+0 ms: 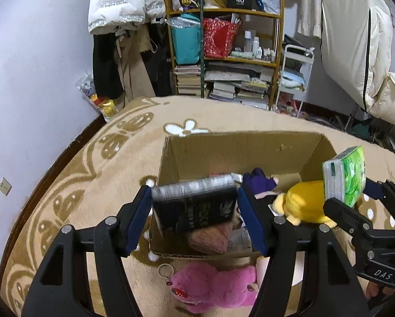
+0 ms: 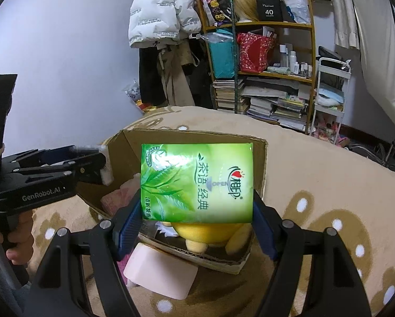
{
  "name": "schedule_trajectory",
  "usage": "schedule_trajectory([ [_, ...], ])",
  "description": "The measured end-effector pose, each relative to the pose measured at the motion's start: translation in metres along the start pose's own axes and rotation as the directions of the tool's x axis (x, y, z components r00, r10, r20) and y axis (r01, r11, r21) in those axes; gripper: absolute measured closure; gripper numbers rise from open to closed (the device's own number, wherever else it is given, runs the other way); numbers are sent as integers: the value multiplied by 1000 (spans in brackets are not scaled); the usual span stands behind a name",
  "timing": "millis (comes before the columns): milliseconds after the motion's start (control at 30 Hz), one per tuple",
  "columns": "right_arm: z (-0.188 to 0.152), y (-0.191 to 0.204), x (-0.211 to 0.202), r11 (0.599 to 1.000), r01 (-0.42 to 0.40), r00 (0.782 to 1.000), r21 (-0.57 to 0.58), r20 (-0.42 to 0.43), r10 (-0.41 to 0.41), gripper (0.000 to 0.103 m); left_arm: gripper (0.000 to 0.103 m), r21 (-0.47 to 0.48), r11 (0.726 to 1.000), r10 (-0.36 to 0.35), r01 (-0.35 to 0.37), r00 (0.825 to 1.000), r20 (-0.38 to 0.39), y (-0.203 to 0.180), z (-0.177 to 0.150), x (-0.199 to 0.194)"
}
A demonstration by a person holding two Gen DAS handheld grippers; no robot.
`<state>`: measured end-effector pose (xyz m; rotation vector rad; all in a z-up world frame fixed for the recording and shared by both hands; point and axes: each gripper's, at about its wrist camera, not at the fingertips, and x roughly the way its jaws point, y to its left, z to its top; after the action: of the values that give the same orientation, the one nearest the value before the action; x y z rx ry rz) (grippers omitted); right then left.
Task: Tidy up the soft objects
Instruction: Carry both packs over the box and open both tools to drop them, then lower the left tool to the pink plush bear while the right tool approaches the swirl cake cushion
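Note:
My left gripper (image 1: pixel 194 198) is shut on a flat black pack (image 1: pixel 197 208) with a silvery top edge, held above the near side of an open cardboard box (image 1: pixel 223 153). My right gripper (image 2: pixel 197 211) is shut on a green tissue pack (image 2: pixel 197 182) above the box (image 2: pixel 260 158). In the left wrist view the tissue pack (image 1: pixel 348 174) hangs over the box's right corner. Inside the box lie a yellow plush (image 1: pixel 300 203), a purple soft item (image 1: pixel 258 179) and a pink knitted thing (image 1: pixel 210 240). A pink plush (image 1: pixel 210 288) lies on the carpet in front of the box.
The box stands on a beige patterned carpet (image 1: pixel 91 163). A pale pink block (image 2: pixel 160 274) lies beside the box's near corner. Behind are a crowded shelf (image 1: pixel 223 52) with books and bags, hanging coats (image 1: pixel 123 52), a white trolley (image 1: pixel 295 79) and the lilac wall.

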<state>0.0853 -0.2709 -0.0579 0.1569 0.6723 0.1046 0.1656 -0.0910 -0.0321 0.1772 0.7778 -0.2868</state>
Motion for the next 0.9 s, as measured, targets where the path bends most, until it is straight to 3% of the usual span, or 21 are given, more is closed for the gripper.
schedule_trajectory([
  [133,0,2,0,1000,6,1000,0,-2,-6,21,35,-1,1000,9,-9,1000,-2,2,-1,-1],
  [200,0,2,-2,1000,7,1000,4,5,-7,14,26,-16,1000,10,-10,1000,-7,5,-1,-3],
  [300,0,3,-8,1000,9,1000,10,18,-9,12,24,-33,999,19,-19,1000,-5,9,-1,-8],
  [433,-2,7,-19,1000,18,999,18,29,-19,2,23,-55,998,34,-34,999,0,16,1,-21],
  [633,-6,12,-38,1000,26,999,16,38,-27,1,9,-48,998,46,-45,999,15,24,2,-47],
  [900,-15,19,-59,999,30,999,20,43,-31,0,2,-61,997,36,-37,999,-13,31,-11,-74],
])
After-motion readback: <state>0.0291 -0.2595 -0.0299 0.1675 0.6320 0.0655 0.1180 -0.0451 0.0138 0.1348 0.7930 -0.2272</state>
